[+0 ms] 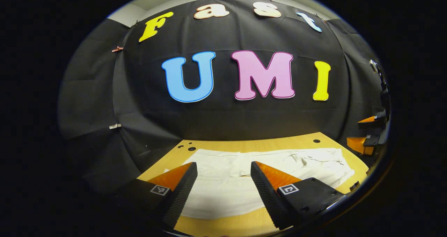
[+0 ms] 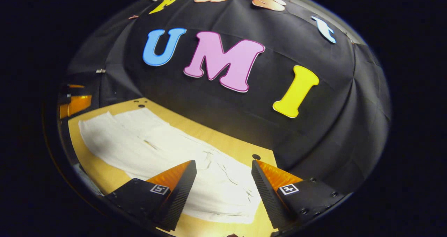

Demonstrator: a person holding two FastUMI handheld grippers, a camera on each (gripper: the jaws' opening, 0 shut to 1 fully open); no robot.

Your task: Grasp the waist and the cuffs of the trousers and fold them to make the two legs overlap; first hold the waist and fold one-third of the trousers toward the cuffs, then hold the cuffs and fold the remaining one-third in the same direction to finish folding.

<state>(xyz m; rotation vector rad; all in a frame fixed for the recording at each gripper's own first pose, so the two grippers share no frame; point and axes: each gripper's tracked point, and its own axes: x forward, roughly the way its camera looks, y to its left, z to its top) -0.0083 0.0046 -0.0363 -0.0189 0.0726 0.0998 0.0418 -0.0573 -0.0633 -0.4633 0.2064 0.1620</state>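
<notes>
Two grippers hang above white trousers (image 1: 223,184) spread flat on a wooden table (image 1: 251,146).

From the left gripper view, the left gripper (image 1: 223,170) has its fingers wide apart with nothing between them — the trousers lie below, and the right gripper (image 1: 370,132) shows at the far right edge. From the right gripper view, the right gripper (image 2: 223,169) is equally wide and empty over one end of the trousers (image 2: 167,149), well apart from the left gripper (image 2: 75,102).
</notes>
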